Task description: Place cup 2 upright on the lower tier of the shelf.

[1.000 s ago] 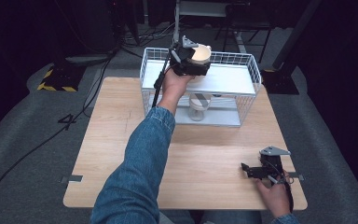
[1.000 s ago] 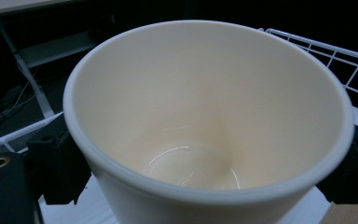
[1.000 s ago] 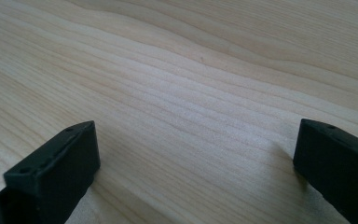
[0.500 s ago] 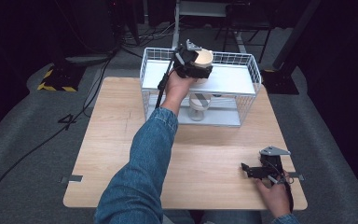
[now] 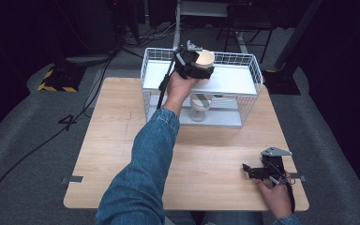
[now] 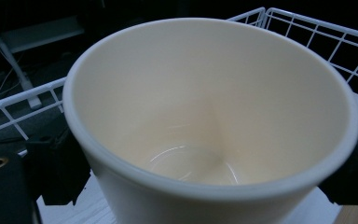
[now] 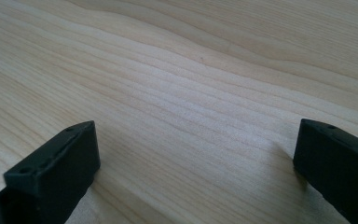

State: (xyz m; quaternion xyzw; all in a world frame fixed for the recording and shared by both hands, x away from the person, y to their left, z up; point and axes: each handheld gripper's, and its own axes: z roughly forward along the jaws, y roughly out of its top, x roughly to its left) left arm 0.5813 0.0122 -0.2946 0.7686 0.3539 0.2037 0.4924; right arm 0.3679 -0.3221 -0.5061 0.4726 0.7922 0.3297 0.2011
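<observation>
Left gripper (image 5: 200, 70) clamps a cream-coloured, smooth, tapering cup (image 5: 205, 61), its black jaws pressed against the cup's opposite sides just under the rim, as the left gripper view shows; the cup (image 6: 205, 121) stands upright between them, long axis vertical, open mouth upward, its pale inside bare and glossy at the bottom; no writing or label can be read on it; the cup sits above the white top shelf (image 5: 234, 79) of a white wire basket rack (image 5: 255, 75) at the far edge of the light wooden table (image 5: 122, 140), though whether it touches the shelf cannot be told; on the rack's lower level, under the shelf, stands a pale striped vessel (image 5: 199, 104); the person's left hand (image 5: 179, 89) and blue denim sleeve (image 5: 145, 159) reach forward to the rack; right gripper (image 5: 255, 171) rests low on the table near its right front corner, well apart from the cup, jaws spread wide with bare wood grain (image 7: 191, 93) between them.
</observation>
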